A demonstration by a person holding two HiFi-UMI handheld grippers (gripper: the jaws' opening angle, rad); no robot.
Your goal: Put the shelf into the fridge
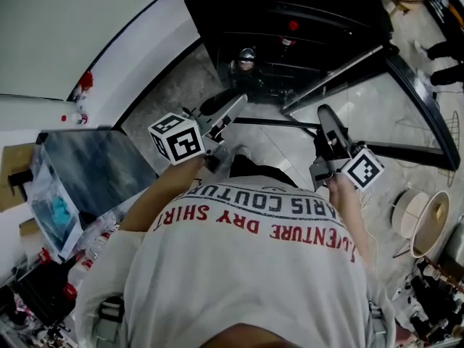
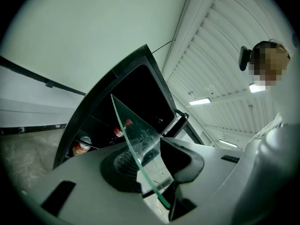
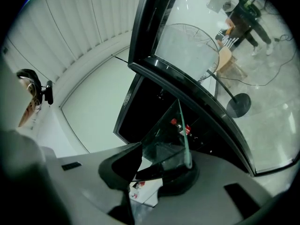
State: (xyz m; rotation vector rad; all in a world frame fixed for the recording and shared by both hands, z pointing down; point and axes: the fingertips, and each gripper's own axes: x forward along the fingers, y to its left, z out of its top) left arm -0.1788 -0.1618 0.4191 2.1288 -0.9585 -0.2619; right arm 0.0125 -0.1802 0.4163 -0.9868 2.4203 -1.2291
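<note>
Two grippers, one glass shelf [image 2: 140, 135]; we have the left gripper [image 2: 149, 165] clamped on one side of the pane and the right gripper [image 3: 157, 165] clamped on the other, dark pads pinching the glass in both gripper views. The shelf hangs in the air in front of the open fridge [image 1: 290, 20], still outside the cabinet, far corner aimed at the opening. It is clear glass with a green cut edge and a smudged face, and it is almost invisible in the head view.

Readable text is only on the white shirt [image 1: 254, 267], upside down: dark "ARIS COUTU", red "AVENTURE DRY SHIRT". The bottle [image 3: 180, 125] has a red cap and red label, but we can't read the print. The orange can [image 2: 79, 148] at the fridge's lower left shows only in the left gripper view.

The fridge is black; its door [image 3: 187, 46] is glass in a black frame, swung open. The marker cube [image 1: 176, 138] carries black-and-white squares. The floor [image 1: 167, 93] is pale speckled stone.
</note>
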